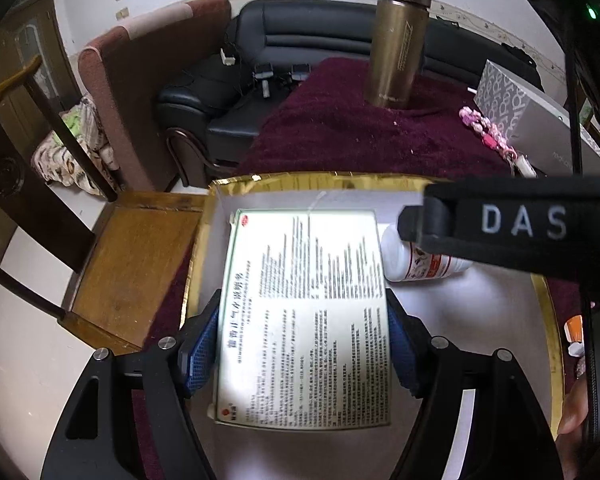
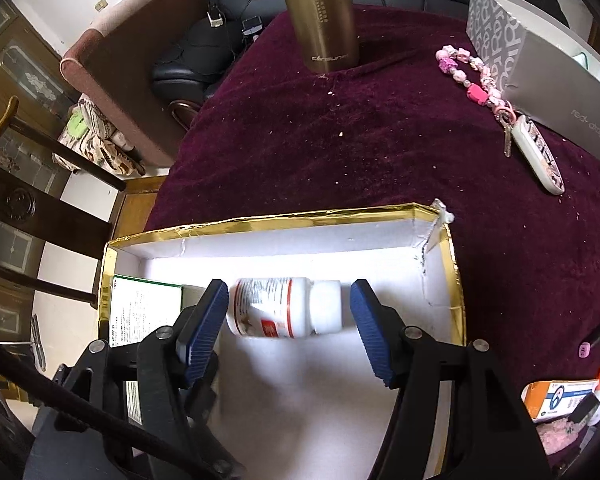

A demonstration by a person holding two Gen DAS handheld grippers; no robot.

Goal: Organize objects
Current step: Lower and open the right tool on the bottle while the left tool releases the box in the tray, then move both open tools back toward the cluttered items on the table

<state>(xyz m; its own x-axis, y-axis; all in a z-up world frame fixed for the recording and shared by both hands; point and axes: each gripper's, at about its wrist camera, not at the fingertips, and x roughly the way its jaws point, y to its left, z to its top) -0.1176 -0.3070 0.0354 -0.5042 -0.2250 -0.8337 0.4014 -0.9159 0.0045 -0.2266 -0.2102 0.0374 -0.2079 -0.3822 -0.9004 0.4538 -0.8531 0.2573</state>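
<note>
A gold-rimmed white box (image 1: 284, 179) (image 2: 284, 216) lies on the maroon tablecloth. My left gripper (image 1: 304, 320) is shut on a flat white medicine box (image 1: 306, 312) with printed text, held over the box's left part; it also shows in the right wrist view (image 2: 144, 312). A white pill bottle (image 2: 284, 307) (image 1: 420, 264) lies on its side inside the gold box. My right gripper (image 2: 288, 300) is open, its blue pads on either side of the bottle with small gaps. The right gripper's body crosses the left wrist view at the right.
A bronze thermos (image 1: 398, 44) (image 2: 320, 12) stands at the back of the table. A pink bead keychain (image 2: 484, 84) and a grey box (image 2: 540, 64) lie at right. An orange-and-white box (image 2: 560, 398) sits at the front right. A wooden chair (image 1: 128, 264) stands at left.
</note>
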